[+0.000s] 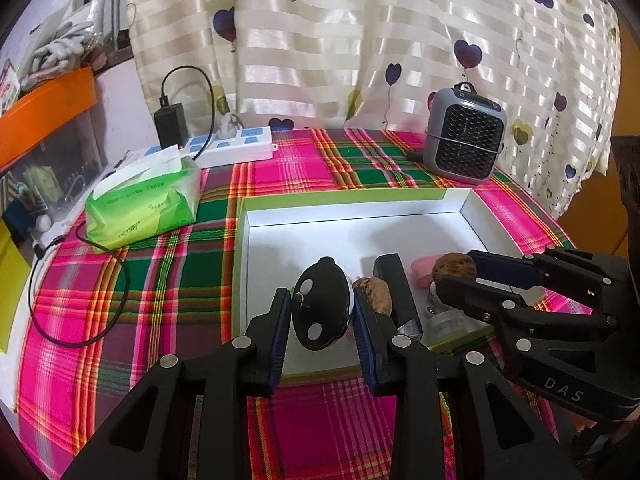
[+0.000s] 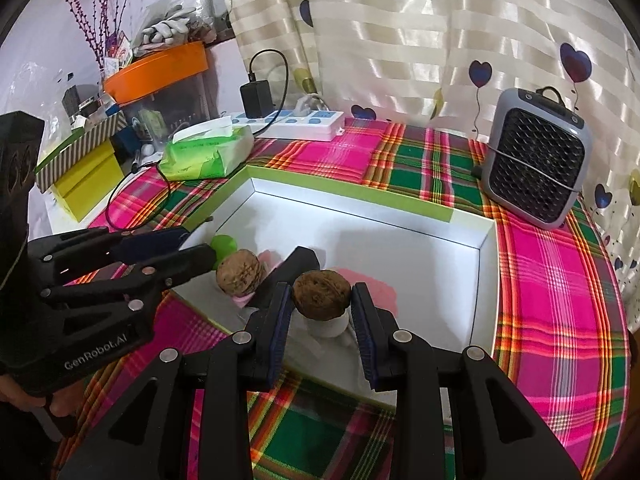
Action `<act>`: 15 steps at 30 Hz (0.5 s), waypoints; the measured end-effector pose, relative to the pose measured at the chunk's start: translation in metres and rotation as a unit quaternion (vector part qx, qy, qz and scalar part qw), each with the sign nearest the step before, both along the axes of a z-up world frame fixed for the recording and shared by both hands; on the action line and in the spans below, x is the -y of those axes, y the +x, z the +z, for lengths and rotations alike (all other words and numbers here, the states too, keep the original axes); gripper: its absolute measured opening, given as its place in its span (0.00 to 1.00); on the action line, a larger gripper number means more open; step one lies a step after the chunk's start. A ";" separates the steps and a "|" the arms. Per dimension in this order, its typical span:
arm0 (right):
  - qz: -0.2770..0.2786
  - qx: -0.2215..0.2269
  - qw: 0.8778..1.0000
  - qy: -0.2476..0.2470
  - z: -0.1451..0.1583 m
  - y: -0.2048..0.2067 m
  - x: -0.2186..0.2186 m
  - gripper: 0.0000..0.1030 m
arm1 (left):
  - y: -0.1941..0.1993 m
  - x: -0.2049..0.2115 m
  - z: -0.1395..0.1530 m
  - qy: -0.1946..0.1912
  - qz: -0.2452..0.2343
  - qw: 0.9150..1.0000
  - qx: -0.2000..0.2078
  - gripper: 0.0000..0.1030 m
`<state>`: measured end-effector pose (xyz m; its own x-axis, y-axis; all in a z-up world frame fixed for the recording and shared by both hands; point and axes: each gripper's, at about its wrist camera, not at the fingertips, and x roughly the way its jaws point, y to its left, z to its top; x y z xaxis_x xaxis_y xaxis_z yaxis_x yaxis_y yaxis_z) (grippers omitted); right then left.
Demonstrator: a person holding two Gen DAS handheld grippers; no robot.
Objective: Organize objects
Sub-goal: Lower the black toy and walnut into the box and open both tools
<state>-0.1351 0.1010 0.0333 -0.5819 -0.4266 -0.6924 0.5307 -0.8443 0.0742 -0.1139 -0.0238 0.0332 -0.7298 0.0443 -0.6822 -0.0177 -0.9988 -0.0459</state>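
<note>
The right gripper [image 2: 321,320] has a walnut [image 2: 321,294] between its fingers [image 2: 280,320], which are closed to about the nut's width; the pads look to touch it on both sides, so I judge it held. It hangs over the near part of the box [image 2: 400,202], above a small white jar [image 2: 326,326] and a pink piece [image 2: 380,292]. A second walnut [image 2: 241,272] lies in the box to the left, beside a black bar [image 2: 298,266] and a green bit [image 2: 224,245].

The left gripper [image 1: 322,312] is clamped on a black-and-white rounded toy [image 1: 322,308], pads pressed against its two sides. The toy's long axis runs up and away from the fingers, tilted slightly, and it sits over the box's near-left corner, above bare white floor. Whether it touches the floor cannot be told.

The turning relation: each object lies straight ahead between its own fingers and already over the box, so what is left seems a short drop and release. The left one has open floor directly beneath; the right one hangs over the jar, so it may need to shift toward the empty far half first. The two grippers are near each other, the right one crossing in from the side in the left view.

Around the box on the plaid worktop [image 1: 160,280] stand a tissue pack [image 1: 144,204], a power strip [image 1: 236,146] with a charger [image 1: 172,122], and a small grey fan [image 1: 464,134] against the curtain [image 1: 360,40].
</note>
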 end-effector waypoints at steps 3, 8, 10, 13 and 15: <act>0.007 0.000 1.000 0.000 -0.001 0.001 0.002 0.31 | 0.001 -0.001 0.001 0.006 -0.008 1.000 0.001 0.28; 0.014 0.004 1.000 0.016 -0.007 -0.001 0.008 0.31 | 0.001 -0.008 0.000 -0.005 -0.019 1.000 -0.001 0.28; 0.013 0.007 1.000 0.022 -0.010 -0.002 0.008 0.31 | 0.001 -0.008 0.000 -0.005 -0.020 1.000 -0.002 0.28; 0.010 0.016 1.000 0.023 -0.015 -0.007 0.006 0.31 | -0.001 -0.012 -0.001 -0.006 -0.024 1.000 -0.005 0.28; 0.010 0.016 1.000 0.024 -0.015 -0.007 0.006 0.31 | -0.001 -0.015 0.000 -0.009 -0.025 1.000 -0.006 0.28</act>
<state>-0.1418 0.0950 0.0179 -0.5511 -0.4032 -0.7306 0.5453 -0.8368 0.0505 -0.1153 -0.0089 0.0329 -0.7350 0.0697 -0.6745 -0.0689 -0.9972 -0.0280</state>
